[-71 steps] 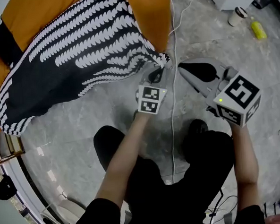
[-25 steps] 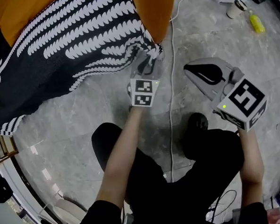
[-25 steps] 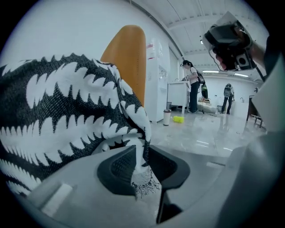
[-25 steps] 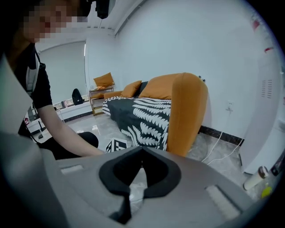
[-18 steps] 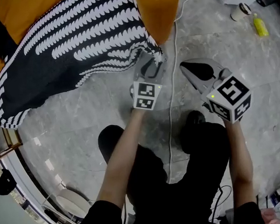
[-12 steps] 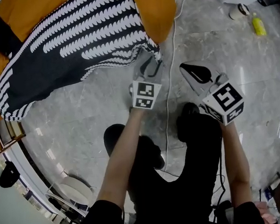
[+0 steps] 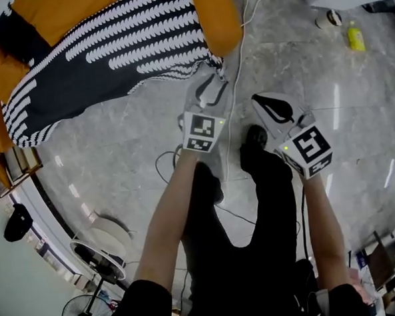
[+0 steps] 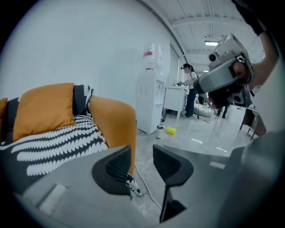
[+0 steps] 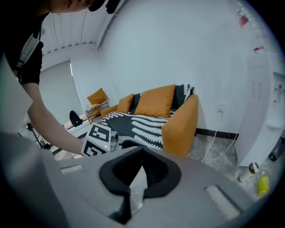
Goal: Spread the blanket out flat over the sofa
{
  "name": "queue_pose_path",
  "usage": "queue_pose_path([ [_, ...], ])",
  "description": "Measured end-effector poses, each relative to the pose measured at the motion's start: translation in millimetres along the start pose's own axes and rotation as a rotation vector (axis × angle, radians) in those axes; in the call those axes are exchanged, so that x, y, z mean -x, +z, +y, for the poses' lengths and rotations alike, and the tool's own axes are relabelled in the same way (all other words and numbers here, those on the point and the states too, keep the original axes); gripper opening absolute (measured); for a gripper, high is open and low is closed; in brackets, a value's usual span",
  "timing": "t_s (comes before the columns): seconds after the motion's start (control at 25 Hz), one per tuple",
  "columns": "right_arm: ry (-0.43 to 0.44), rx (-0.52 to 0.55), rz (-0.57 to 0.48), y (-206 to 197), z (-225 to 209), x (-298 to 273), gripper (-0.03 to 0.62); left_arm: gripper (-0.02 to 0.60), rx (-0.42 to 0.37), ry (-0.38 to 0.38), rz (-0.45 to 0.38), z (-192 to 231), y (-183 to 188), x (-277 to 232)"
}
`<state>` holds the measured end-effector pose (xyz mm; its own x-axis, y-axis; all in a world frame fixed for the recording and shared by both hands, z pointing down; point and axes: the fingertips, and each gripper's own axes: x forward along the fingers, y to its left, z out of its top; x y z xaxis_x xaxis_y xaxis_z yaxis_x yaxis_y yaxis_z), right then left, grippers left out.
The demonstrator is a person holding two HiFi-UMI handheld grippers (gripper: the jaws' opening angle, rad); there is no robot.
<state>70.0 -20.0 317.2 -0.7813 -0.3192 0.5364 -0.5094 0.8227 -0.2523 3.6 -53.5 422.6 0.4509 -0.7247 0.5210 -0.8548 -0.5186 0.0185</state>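
Blanket (image 7: 104, 56) released, left gripper (image 7: 213, 86) opened, raised

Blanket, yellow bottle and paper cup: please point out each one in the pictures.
blanket (image 7: 105, 59), head view, middle of its patterned surface
yellow bottle (image 7: 355, 39), head view, middle of its body
paper cup (image 7: 323, 19), head view, its side

The left gripper (image 7: 209, 88), earlier clamped on the fringed corner of the black-and-white patterned knit blanket (image 7: 111, 52), spread its jaws, let go and drew back, leaving that corner hanging beside the orange fabric sofa (image 7: 210, 16). The person straightened up.
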Motion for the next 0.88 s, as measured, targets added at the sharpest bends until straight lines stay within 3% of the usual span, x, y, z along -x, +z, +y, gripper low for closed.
queue_pose_path([
  [0.24,-0.001,-0.013,-0.002,89.7,18.4,65.8,0.003,0.16,0.042,0.01,-0.038,-14.5,115.0,67.4],
  [0.44,0.003,-0.028,-0.043,159.2,36.9,114.1,0.003,0.158,0.028,0.02,-0.06,-25.1,199.1,127.6],
  [0.64,0.025,0.006,-0.096,206.3,62.1,151.6,0.003,0.133,0.062,0.057,-0.088,-31.4,259.0,187.6],
  [0.88,0.048,0.01,-0.108,236.2,79.7,195.4,0.003,0.093,0.106,0.095,-0.098,-52.0,302.4,242.8],
])
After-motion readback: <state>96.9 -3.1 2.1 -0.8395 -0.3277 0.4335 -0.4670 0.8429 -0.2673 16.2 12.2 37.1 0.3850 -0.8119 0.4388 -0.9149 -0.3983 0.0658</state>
